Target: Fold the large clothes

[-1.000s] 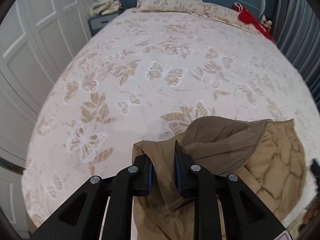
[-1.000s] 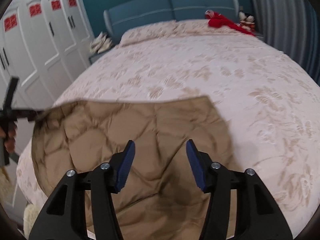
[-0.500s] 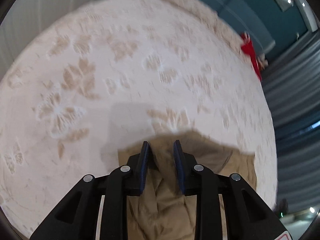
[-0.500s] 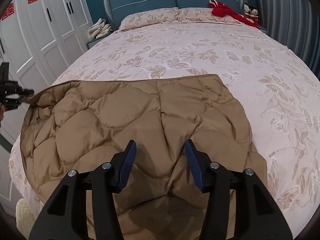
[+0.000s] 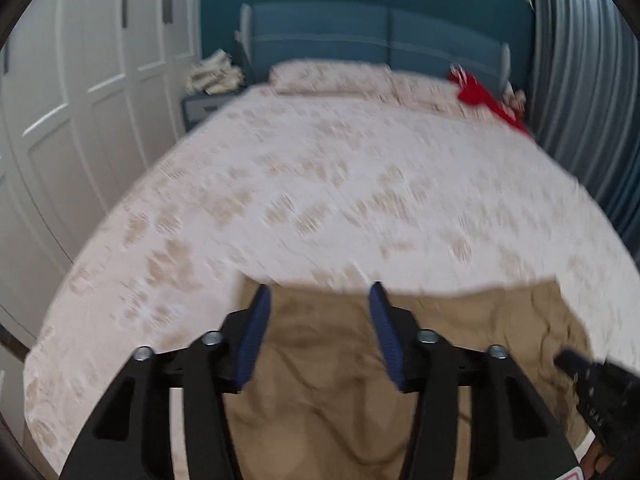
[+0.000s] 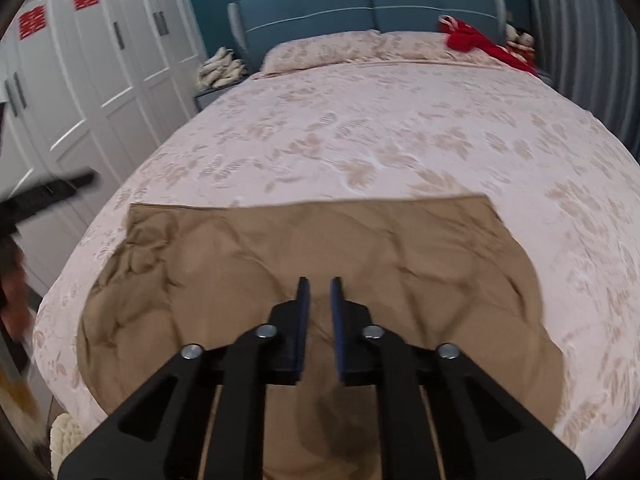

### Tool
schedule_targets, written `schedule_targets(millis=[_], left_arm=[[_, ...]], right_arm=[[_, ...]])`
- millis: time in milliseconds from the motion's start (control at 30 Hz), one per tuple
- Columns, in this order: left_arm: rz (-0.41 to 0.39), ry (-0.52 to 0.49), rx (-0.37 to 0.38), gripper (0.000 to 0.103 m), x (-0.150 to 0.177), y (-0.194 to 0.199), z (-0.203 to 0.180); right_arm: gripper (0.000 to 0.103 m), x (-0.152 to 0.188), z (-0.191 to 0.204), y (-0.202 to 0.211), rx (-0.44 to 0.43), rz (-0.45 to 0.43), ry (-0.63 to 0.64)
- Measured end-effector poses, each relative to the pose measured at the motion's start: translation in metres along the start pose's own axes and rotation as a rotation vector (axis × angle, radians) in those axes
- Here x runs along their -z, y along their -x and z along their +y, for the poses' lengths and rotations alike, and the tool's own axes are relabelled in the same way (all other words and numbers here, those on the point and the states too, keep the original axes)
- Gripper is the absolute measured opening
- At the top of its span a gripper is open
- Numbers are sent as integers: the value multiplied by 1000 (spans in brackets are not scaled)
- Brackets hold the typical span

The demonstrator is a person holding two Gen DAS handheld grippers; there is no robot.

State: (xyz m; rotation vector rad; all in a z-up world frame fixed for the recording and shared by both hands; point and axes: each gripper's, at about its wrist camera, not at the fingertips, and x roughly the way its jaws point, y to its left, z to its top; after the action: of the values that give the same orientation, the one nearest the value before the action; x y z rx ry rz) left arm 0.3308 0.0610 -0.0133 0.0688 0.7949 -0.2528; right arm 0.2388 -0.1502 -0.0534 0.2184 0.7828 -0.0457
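Note:
A tan quilted jacket point(image 6: 320, 248) lies spread on the near end of the bed, its far edge straight across. It also shows in the left wrist view point(image 5: 460, 328). My left gripper point(image 5: 318, 296) is open and empty above the jacket's far left edge. My right gripper point(image 6: 319, 282) is nearly shut with a narrow gap and hovers over the jacket's middle, holding nothing. The left gripper shows blurred at the left edge of the right wrist view point(image 6: 44, 196); the right one shows at the lower right of the left wrist view point(image 5: 592, 384).
The bed point(image 6: 380, 128) has a cream butterfly-print cover, pillows point(image 6: 320, 52) and a blue headboard point(image 6: 360, 4). Red cloth point(image 6: 476, 42) lies at the far right. White wardrobes point(image 6: 100, 72) stand left, a nightstand with folded cloth point(image 6: 220, 72) beside them, grey curtains point(image 5: 584, 80) right.
My left gripper let go of the jacket's corner, opened wide and swung up. My right gripper closed from wide open to nearly shut. The jacket now lies flatter.

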Motion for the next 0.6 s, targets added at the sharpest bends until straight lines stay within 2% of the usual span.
schedule_targets(millis=[67,167,333,600], left_arm=[[61,0,-1,21,13,-20,-20],[109,6,-12,7,27,-44,-36],[145,32,-32,7,44,-75,-45],[150,38,-63,6,58,-101,-48]], right_arm=[[8,-5,12,-6,13,-1,32],[8,-8,26,-21,12,14,61],[7,-11,31,-45,9,42,49],[7,0,31,-77,20,81,43]])
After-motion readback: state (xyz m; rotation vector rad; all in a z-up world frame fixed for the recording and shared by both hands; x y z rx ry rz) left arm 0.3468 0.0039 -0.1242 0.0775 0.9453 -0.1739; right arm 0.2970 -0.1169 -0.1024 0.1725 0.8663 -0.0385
